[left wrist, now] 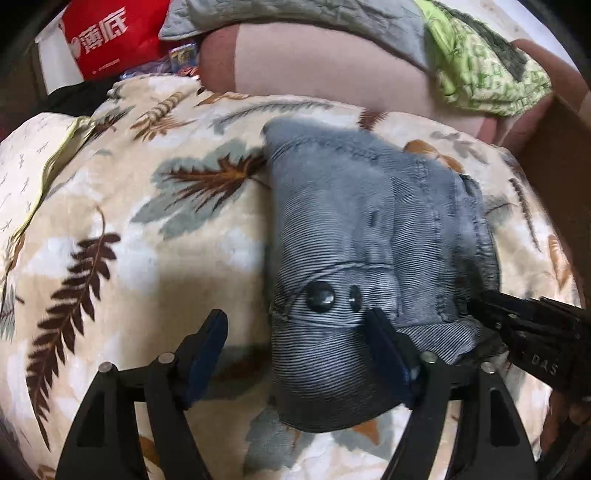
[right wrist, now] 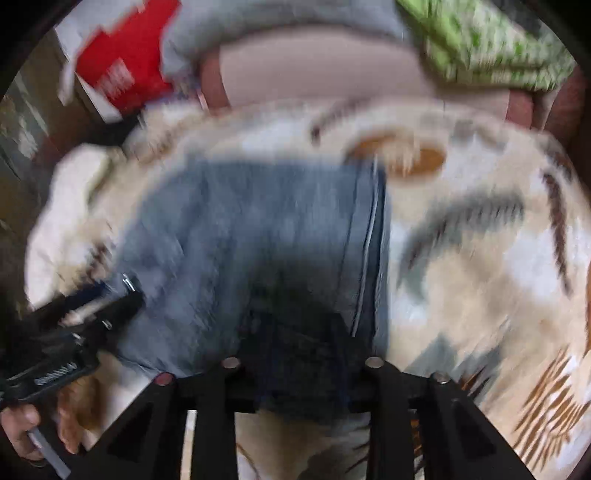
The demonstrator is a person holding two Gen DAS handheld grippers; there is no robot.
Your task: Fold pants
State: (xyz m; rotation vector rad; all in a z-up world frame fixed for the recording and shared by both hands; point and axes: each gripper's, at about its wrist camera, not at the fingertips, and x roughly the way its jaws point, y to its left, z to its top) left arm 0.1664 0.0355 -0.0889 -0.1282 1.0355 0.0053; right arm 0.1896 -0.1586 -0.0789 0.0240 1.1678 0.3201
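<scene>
Folded blue-grey denim pants [left wrist: 369, 229] lie on a leaf-patterned blanket [left wrist: 147, 229], waistband button toward me. My left gripper [left wrist: 297, 325] is open; its right finger [left wrist: 388, 350] rests on the waistband, its left finger [left wrist: 207, 347] is over the blanket. My right gripper [left wrist: 476, 306] comes in from the right at the pants' near right edge. The right wrist view is blurred: the pants [right wrist: 258, 240] fill its middle, the near edge lies between that gripper's fingers, and the tips are hidden under dark cloth. The left gripper [right wrist: 92, 302] shows at the left of it.
A pinkish cushion [left wrist: 314, 66], a grey quilted cloth [left wrist: 295, 14] and a green patterned cloth [left wrist: 480, 70] lie beyond the blanket. A red bag [left wrist: 107, 37] stands at the far left. A brown box edge [left wrist: 561, 147] is on the right.
</scene>
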